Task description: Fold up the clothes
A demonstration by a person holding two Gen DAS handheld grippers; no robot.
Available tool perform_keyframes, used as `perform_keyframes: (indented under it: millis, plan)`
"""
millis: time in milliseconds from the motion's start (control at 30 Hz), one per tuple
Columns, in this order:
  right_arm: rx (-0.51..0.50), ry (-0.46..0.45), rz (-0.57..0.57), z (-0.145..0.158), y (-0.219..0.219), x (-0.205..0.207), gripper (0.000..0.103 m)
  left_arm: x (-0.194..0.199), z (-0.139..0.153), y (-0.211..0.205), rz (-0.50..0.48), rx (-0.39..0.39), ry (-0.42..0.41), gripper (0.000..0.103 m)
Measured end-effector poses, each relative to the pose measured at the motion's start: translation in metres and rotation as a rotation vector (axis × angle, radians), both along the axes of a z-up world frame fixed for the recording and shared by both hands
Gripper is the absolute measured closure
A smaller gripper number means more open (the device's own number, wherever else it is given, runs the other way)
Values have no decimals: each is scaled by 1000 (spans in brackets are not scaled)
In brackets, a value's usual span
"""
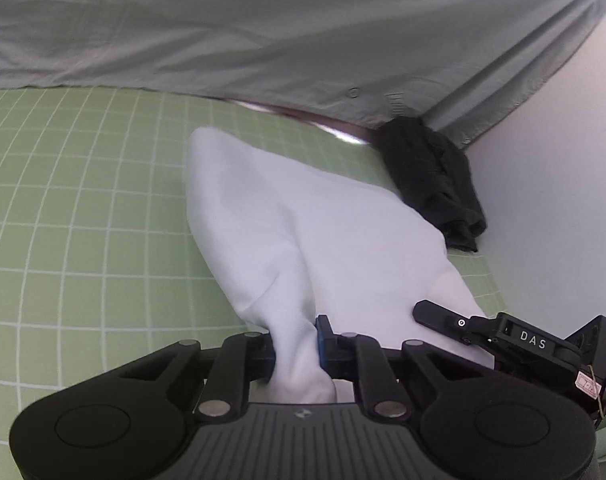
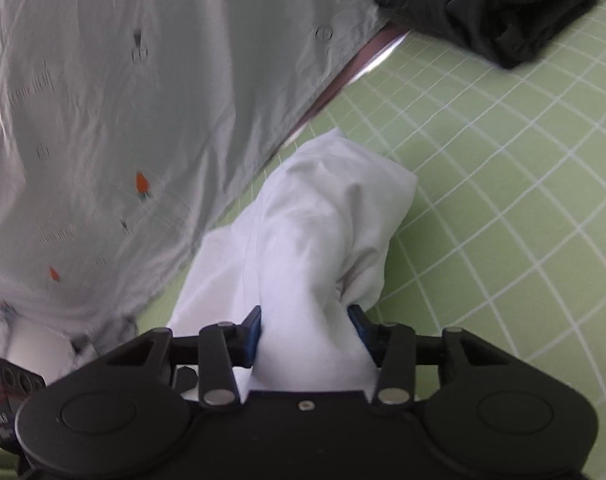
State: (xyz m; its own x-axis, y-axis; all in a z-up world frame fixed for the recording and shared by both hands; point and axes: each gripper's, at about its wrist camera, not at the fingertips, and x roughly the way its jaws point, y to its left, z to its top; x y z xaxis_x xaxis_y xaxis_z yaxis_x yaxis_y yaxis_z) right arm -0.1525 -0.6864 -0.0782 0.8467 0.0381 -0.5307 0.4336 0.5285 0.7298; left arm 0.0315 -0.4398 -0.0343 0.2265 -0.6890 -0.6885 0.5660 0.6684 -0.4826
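Cloth, white and soft, rises off the green mat with its white grid, bunched into smooth, rounded folds and pinched at 2 places: the left gripper clamps a narrow twist, the right gripper a thicker wad. Beyond lie a crumpled black garment and a pale, creased sheet printed with orange carrots.
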Motion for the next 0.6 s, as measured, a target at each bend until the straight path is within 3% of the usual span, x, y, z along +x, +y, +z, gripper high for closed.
perform_keyframes:
  millis: [200,467,533,600]
  plan:
    - [-29,-106,-103,51,-47,-52,62,-30,43,-63,-84,-141,-55,89]
    - [-232,-256,-158,137,-173,-73,63,-24,95,-202,-163,-350,-214,88]
    - [-336,-238,-163,151,-217,-63,61,-13,91,-248,-161,-316,-264,77]
    - [-456,-126,-184,141,-249,-36,49,-1,76,-294,-150,-238,-288,43]
